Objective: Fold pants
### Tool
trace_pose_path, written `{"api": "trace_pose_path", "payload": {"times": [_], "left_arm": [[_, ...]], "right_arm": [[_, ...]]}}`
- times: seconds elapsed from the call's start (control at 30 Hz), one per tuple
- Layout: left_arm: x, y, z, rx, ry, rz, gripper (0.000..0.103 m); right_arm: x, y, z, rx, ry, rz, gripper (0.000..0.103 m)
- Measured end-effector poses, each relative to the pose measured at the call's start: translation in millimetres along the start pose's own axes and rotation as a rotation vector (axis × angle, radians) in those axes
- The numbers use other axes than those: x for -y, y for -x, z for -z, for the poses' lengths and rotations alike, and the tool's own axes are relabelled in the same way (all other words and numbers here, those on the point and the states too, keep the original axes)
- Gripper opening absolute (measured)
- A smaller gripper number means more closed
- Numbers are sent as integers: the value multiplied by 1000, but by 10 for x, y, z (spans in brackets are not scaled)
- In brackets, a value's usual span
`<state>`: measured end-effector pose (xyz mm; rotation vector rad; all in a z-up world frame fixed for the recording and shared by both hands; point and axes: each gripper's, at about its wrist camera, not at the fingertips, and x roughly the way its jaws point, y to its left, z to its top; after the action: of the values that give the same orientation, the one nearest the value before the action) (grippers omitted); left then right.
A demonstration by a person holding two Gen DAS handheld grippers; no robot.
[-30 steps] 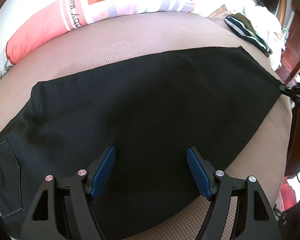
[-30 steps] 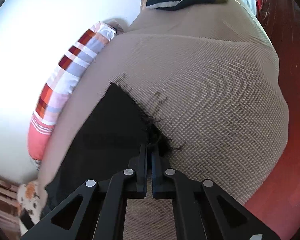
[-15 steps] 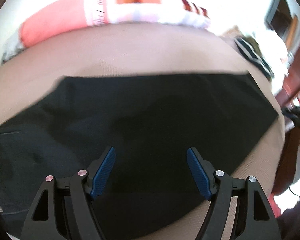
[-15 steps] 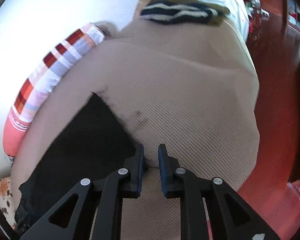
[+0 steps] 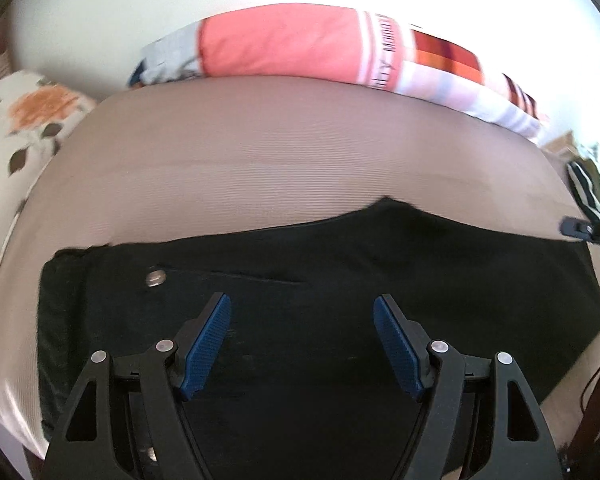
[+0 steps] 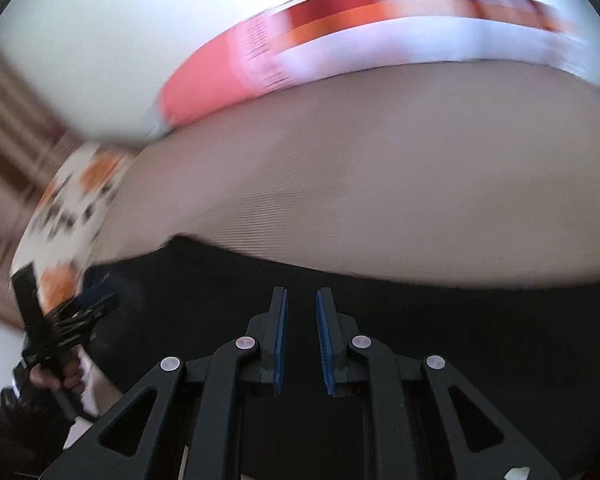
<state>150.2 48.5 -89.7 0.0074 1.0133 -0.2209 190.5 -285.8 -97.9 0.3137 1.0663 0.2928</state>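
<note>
Black pants (image 5: pixel 340 264) lie flat across a beige mesh mat (image 5: pixel 260 160), waist end with a metal button (image 5: pixel 156 279) at the left. My left gripper (image 5: pixel 302 312) is open and empty, hovering over the waist area. My right gripper (image 6: pixel 301 308) is slightly open with nothing between its blue pads, above the pants (image 6: pixel 420 320); this view is blurred. The right gripper's tip also shows in the left wrist view (image 5: pixel 584 230) at the pants' far right corner. The left gripper shows in the right wrist view (image 6: pixel 72 312) at the left.
A long pink, white and checked bolster pillow (image 5: pixel 300 48) lies along the mat's far edge by a white wall. A floral cushion (image 5: pixel 16 128) sits at the left. A striped garment (image 5: pixel 586 192) lies at the far right.
My right gripper has let go of the pant hem, opened a little and swung to face the pillow. My left gripper has moved left along the pants to the waist, still open.
</note>
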Motion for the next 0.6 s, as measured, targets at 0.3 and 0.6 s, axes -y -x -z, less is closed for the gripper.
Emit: {"api": "trace_pose_path", "payload": {"times": [0.3,0.6], "left_arm": [[-415,-130,128,-30,97,-33,70],[-378,-145,155,-6,41,-63,66]], "right_arm": [[-1230,-1226,-555,-250,325,-161,22],[-1413,-1763,-526,-373,420,-134,21]]}}
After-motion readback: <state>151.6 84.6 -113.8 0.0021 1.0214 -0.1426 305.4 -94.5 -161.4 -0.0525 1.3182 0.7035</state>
